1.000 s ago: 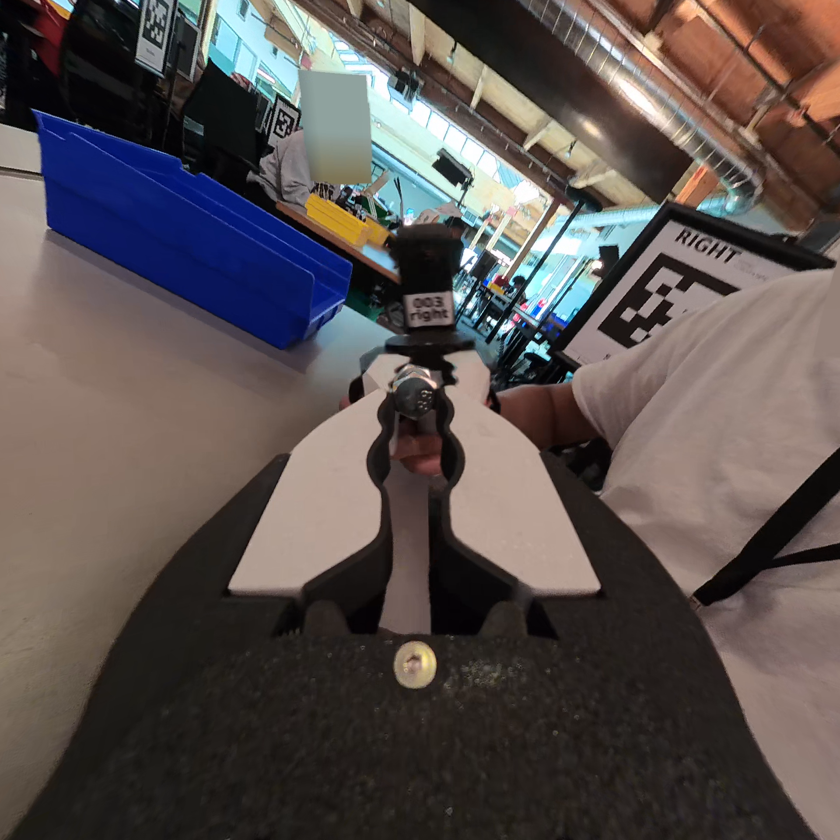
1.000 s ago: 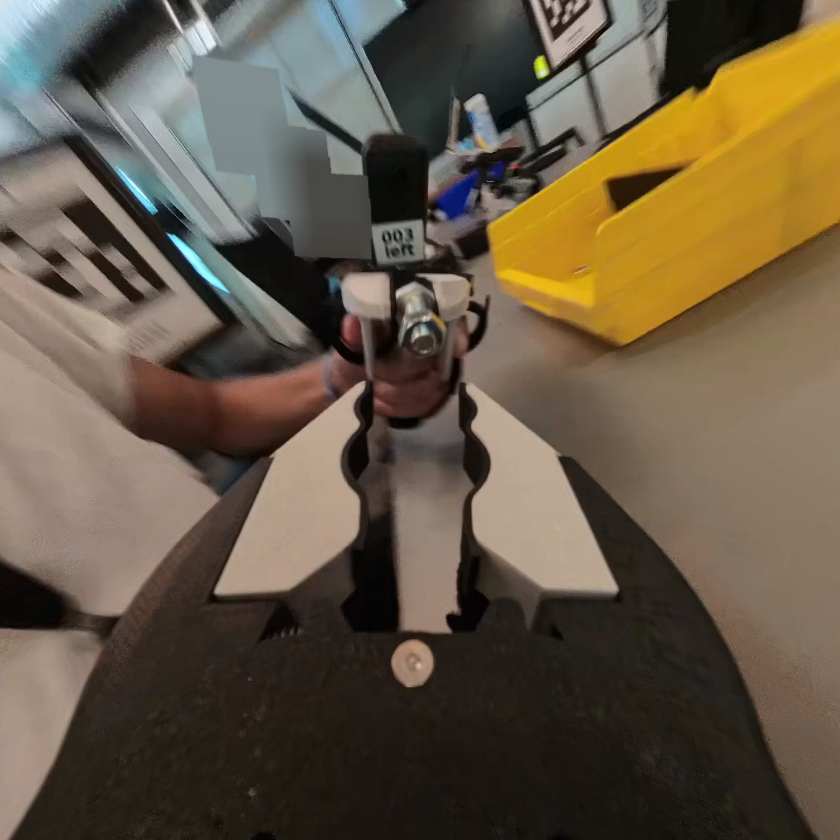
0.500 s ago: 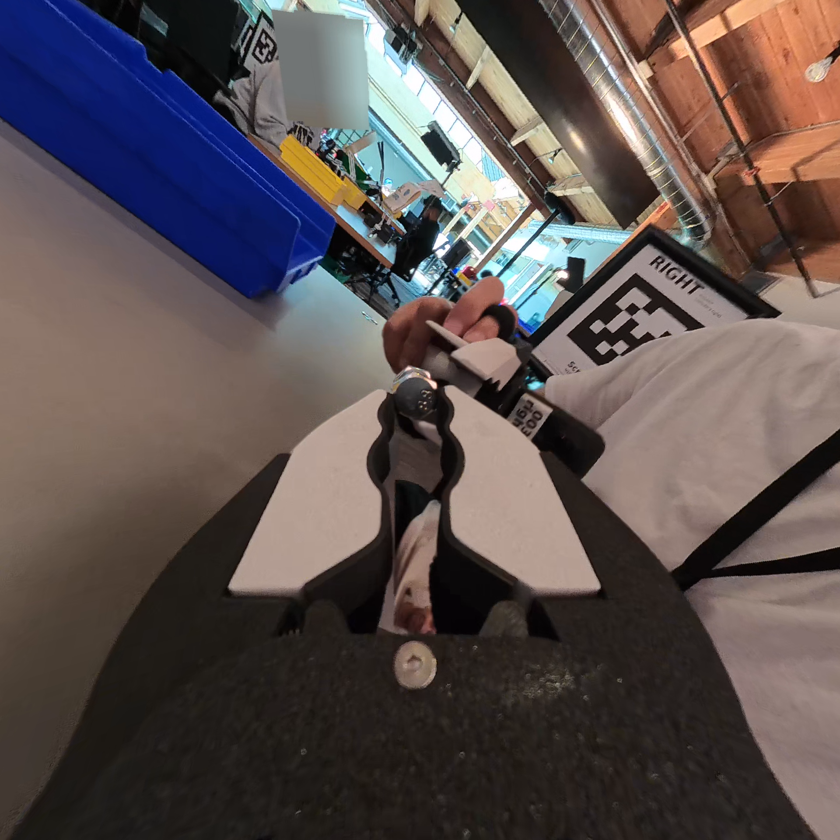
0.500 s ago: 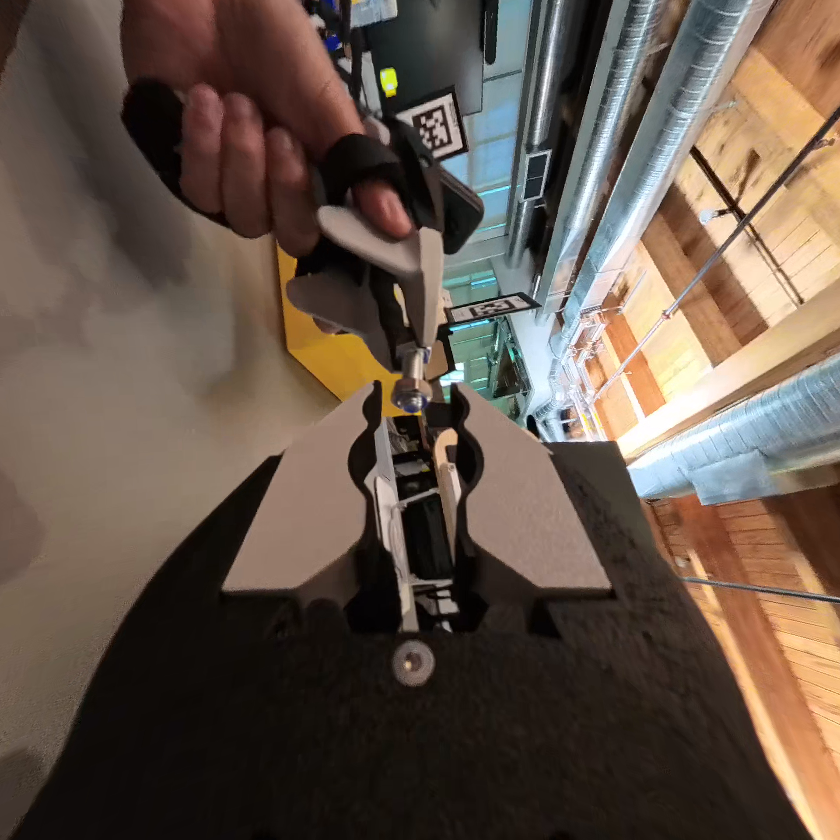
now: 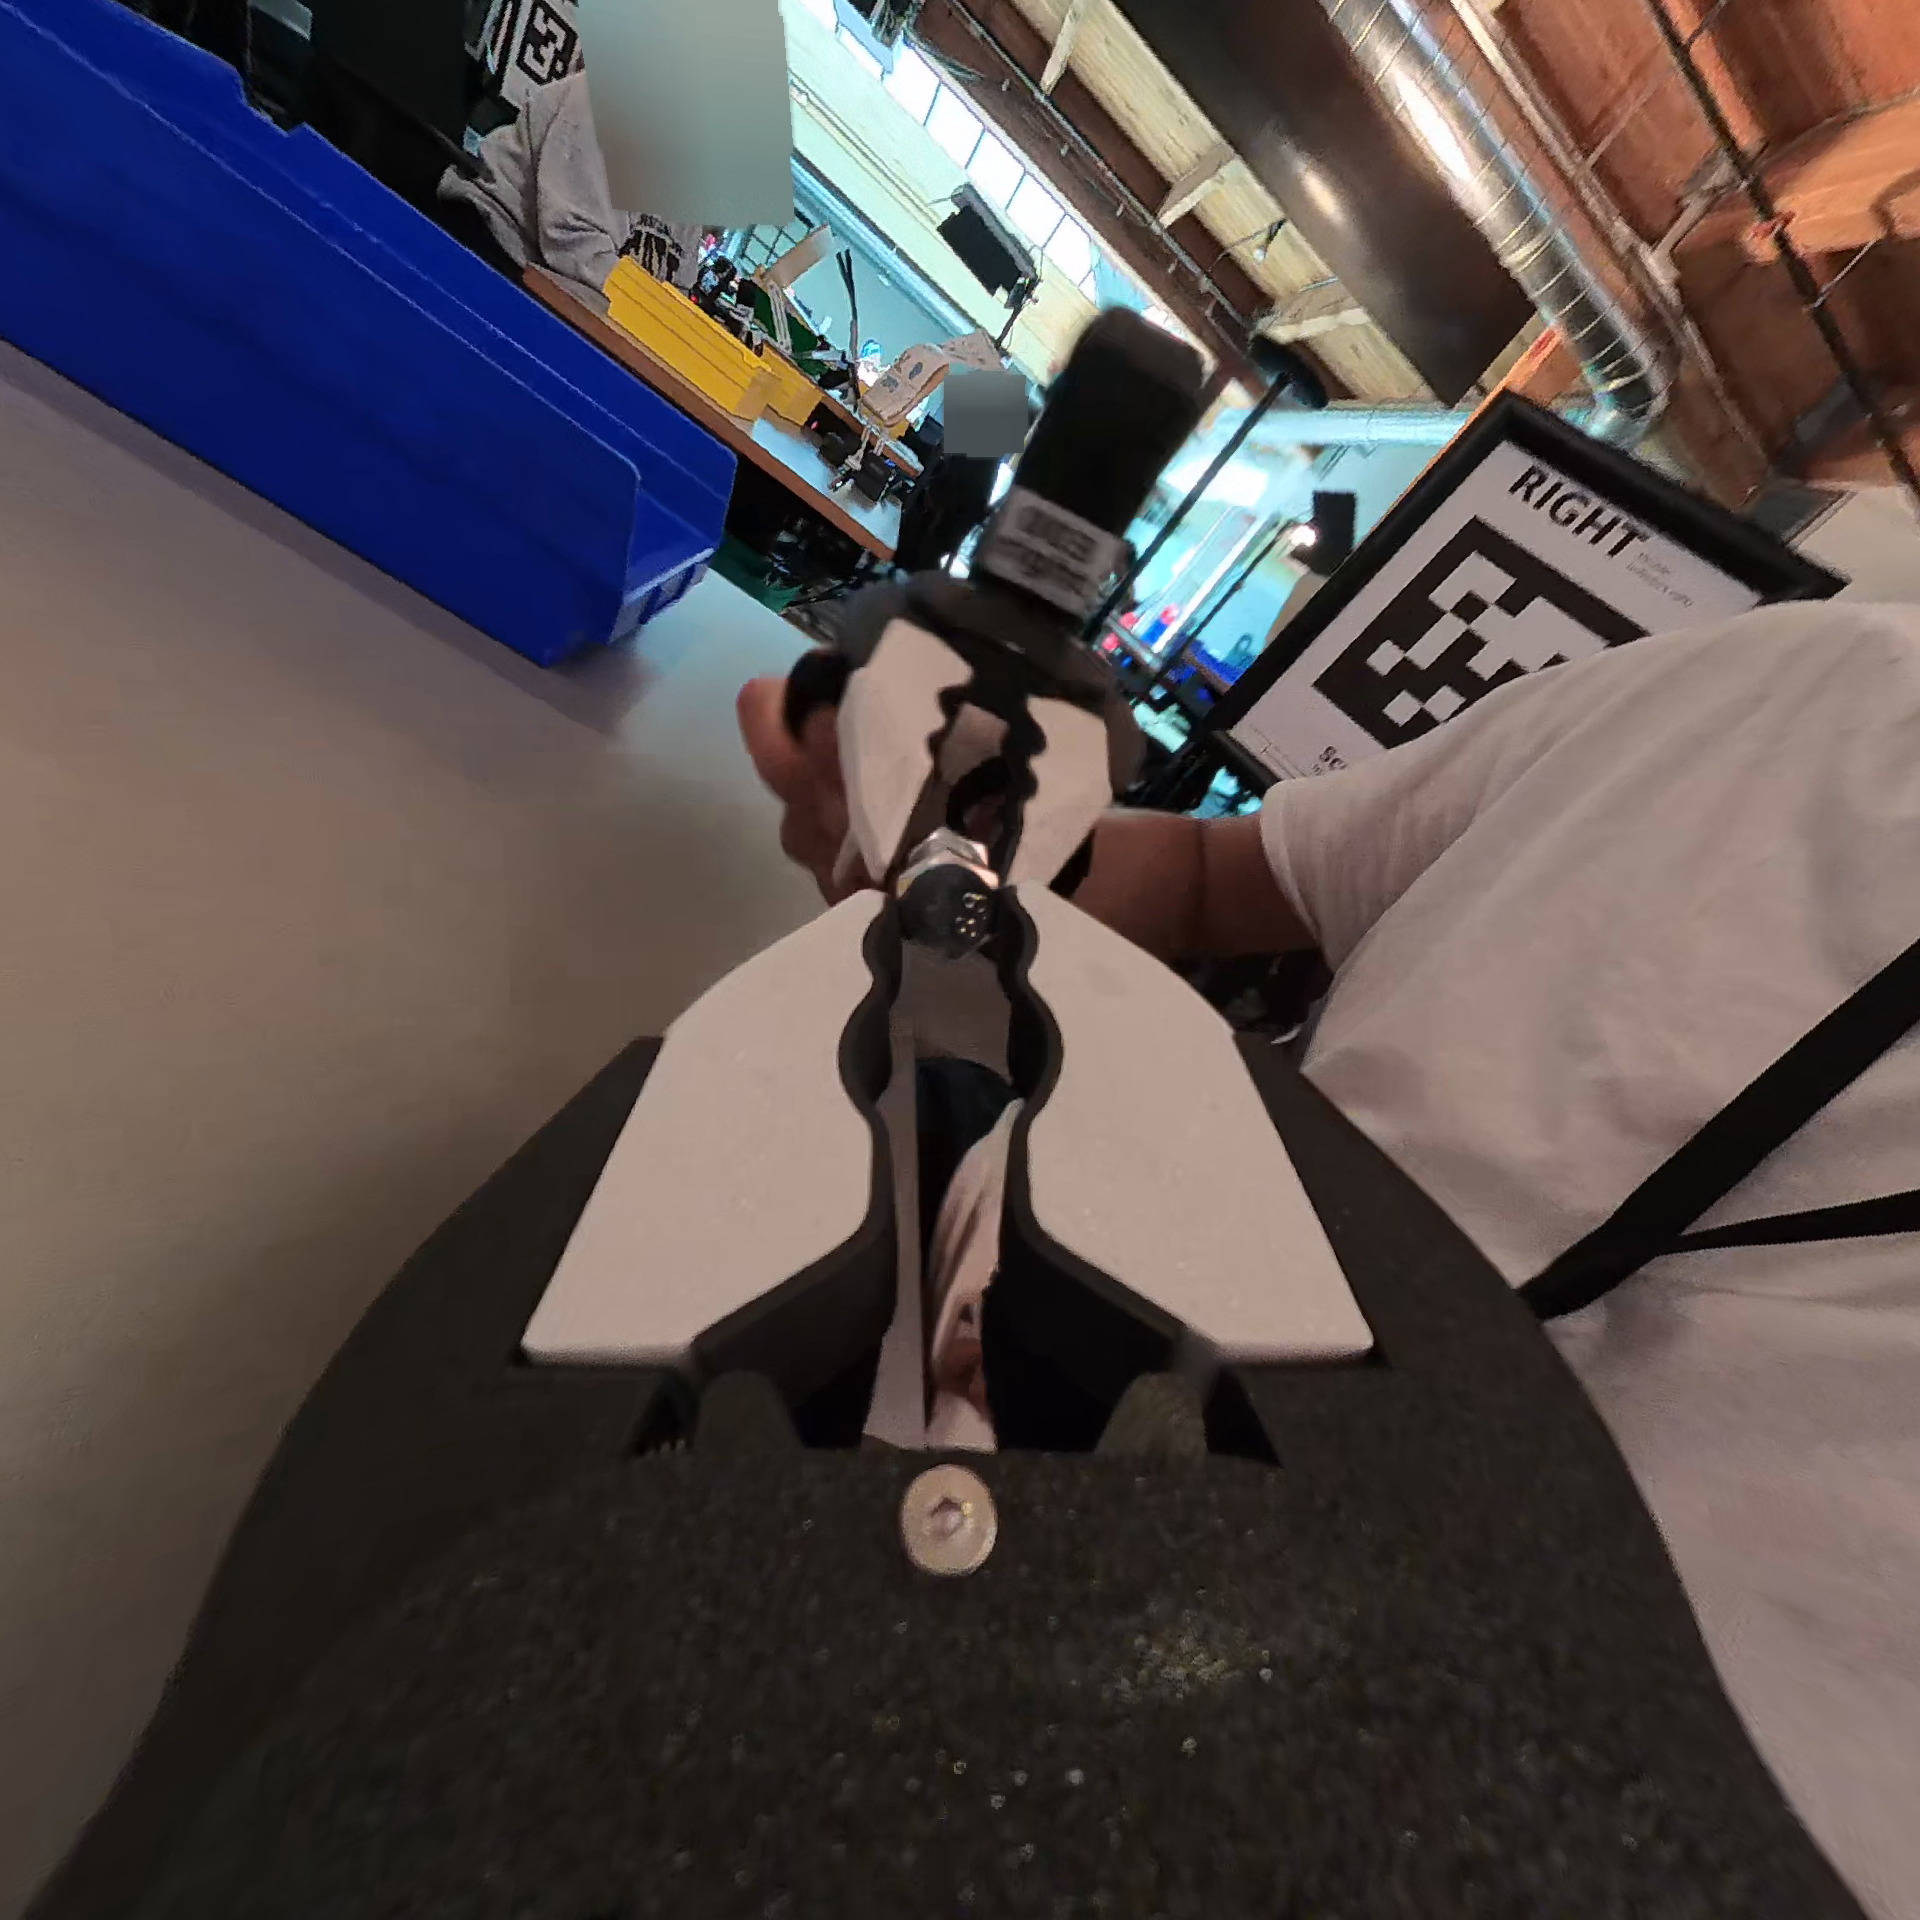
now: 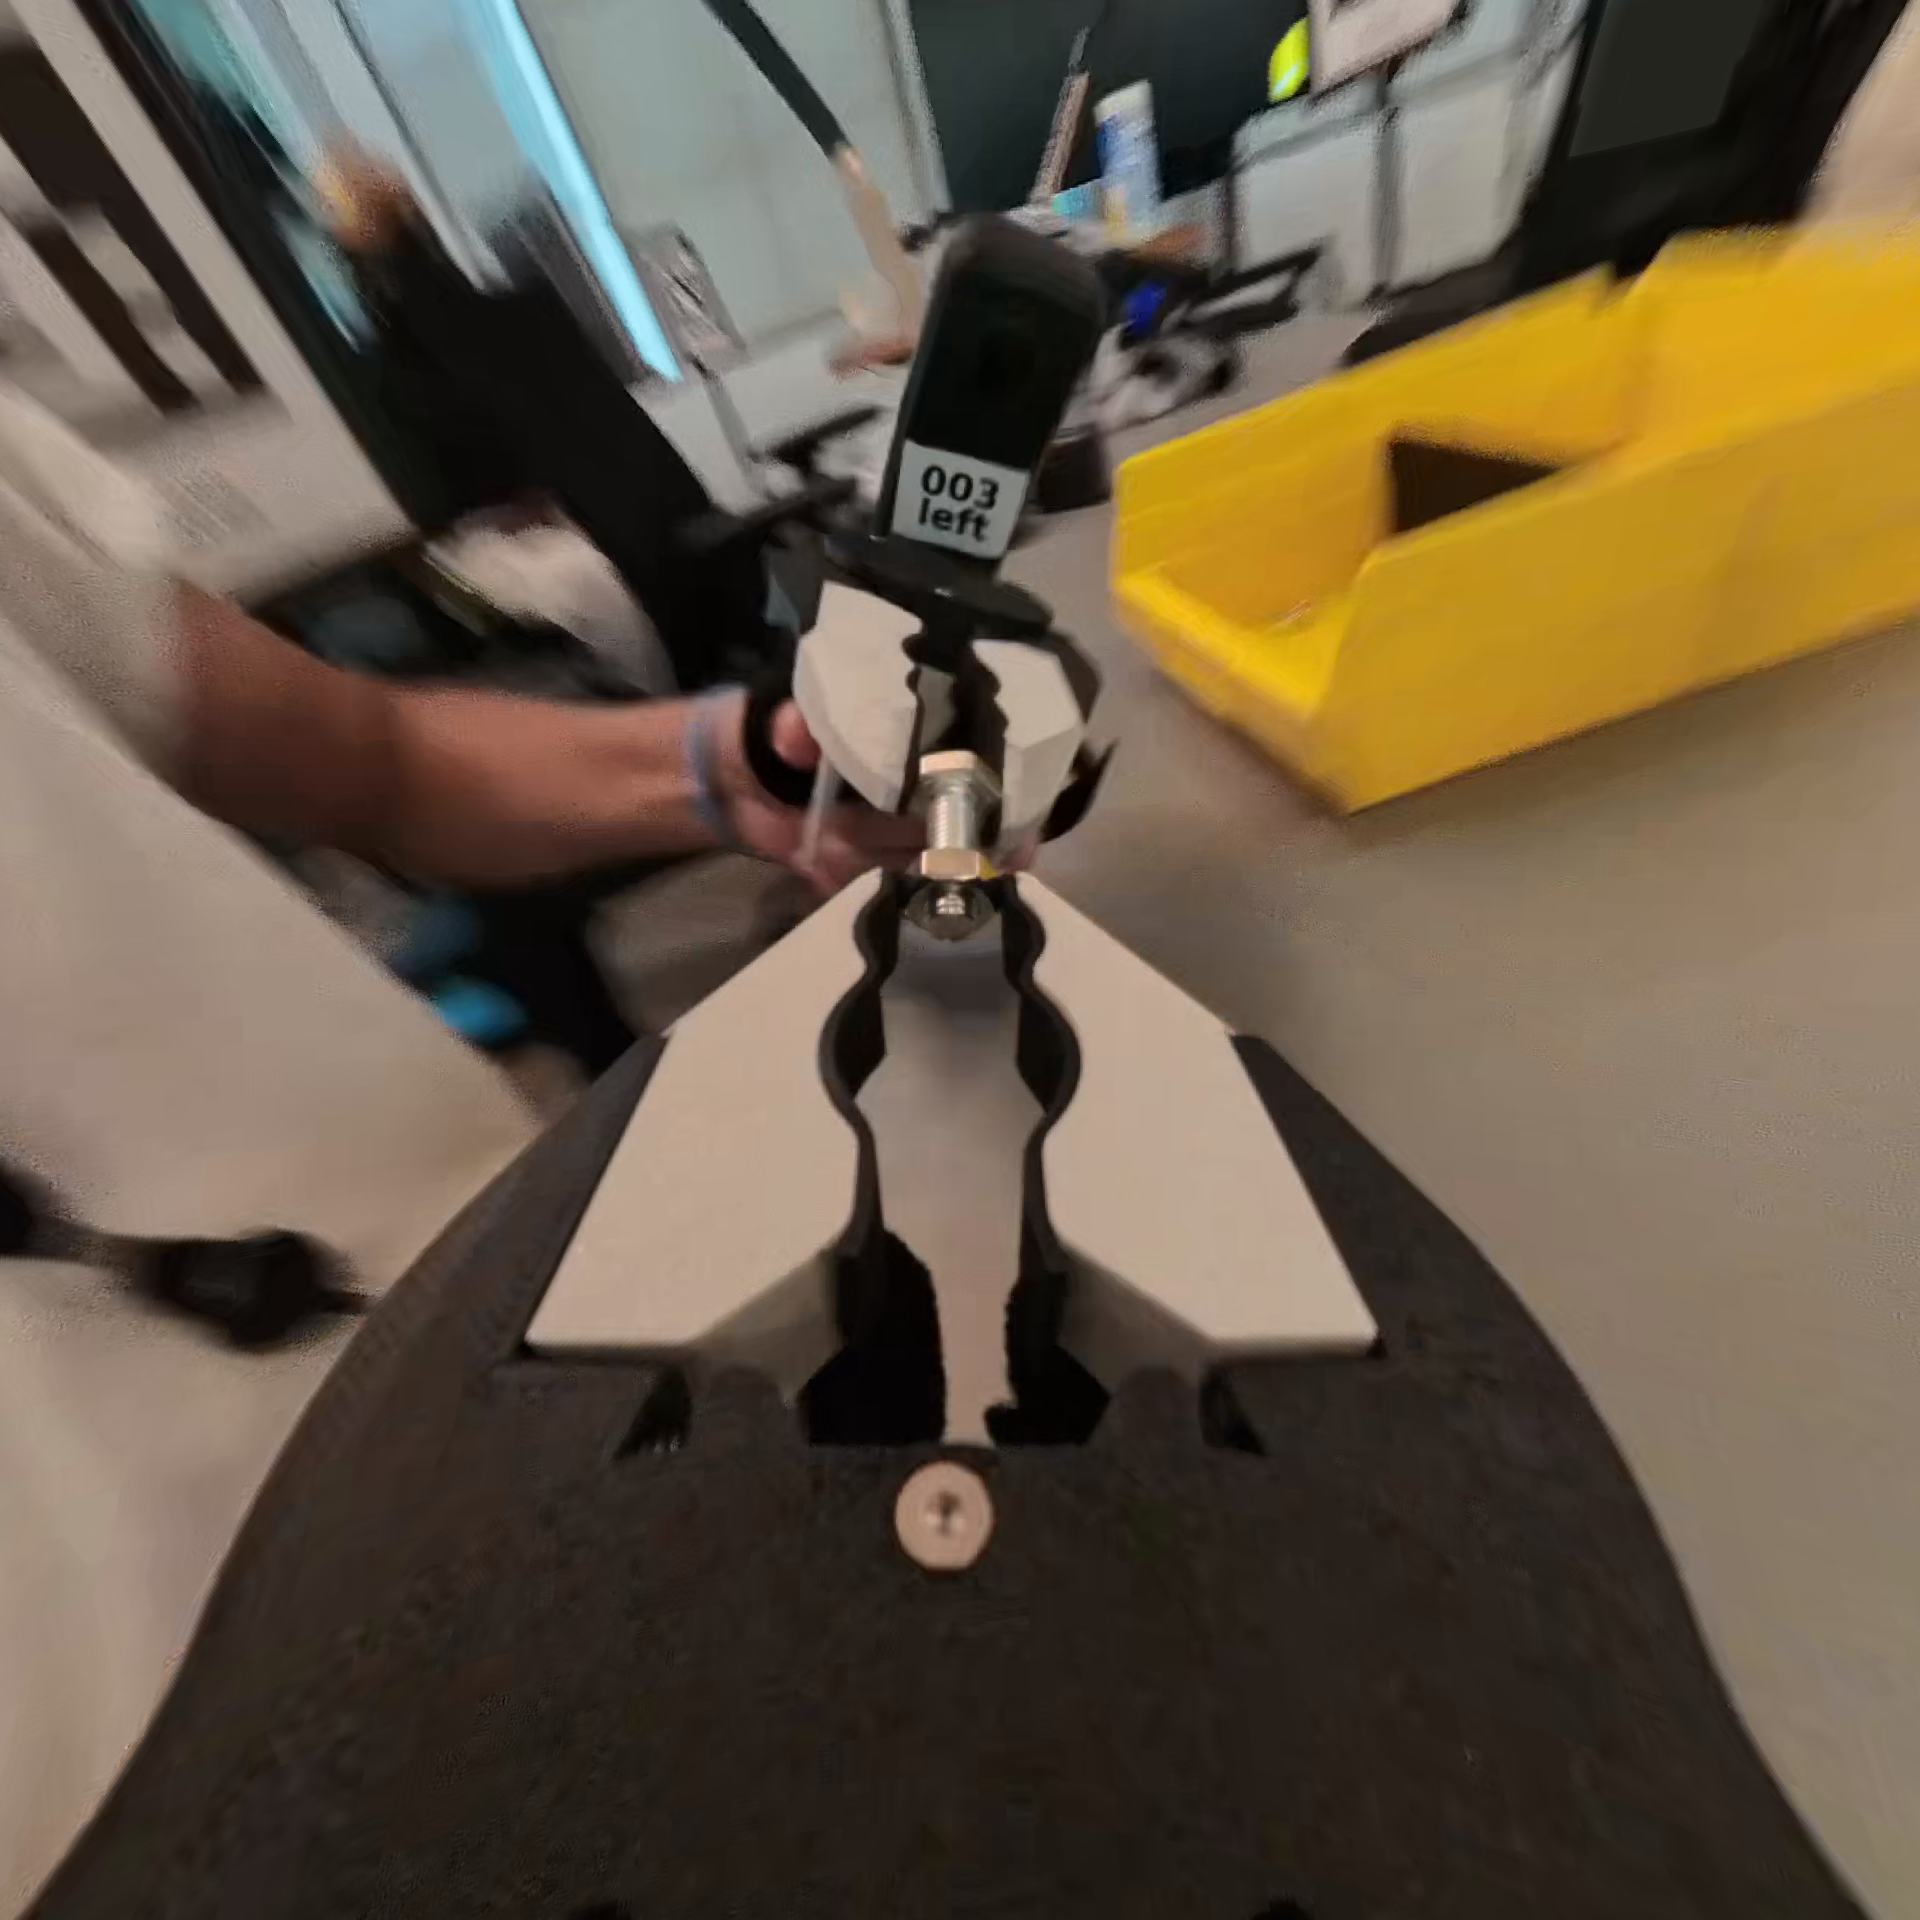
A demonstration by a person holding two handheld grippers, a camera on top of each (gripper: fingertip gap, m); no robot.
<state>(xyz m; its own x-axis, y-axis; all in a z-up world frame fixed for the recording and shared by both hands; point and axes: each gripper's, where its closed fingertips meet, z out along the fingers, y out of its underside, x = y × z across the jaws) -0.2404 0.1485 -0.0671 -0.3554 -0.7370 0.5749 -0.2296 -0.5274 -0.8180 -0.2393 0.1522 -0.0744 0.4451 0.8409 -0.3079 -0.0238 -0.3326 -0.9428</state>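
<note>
Between tools (image 5: 951,914), bolt (image 6: 951,821) (axis tool-to-tool)

Each tool has a broad black, grainy body with a silver screw (image 5: 948,1520) sunk at its middle, and two pale grey wedge-shaped fingers (image 5: 727,1153) lined along their inner edges with wavy black rubber. The left tool (image 6: 948,790), seen from the other side, carries a black camera block on top with a white sticker. The right tool (image 5: 961,831) looks the same. The person wears a white short-sleeved shirt (image 5: 1579,935) crossed by black straps (image 5: 1725,1143), and a blue wristband (image 6: 702,758).
</note>
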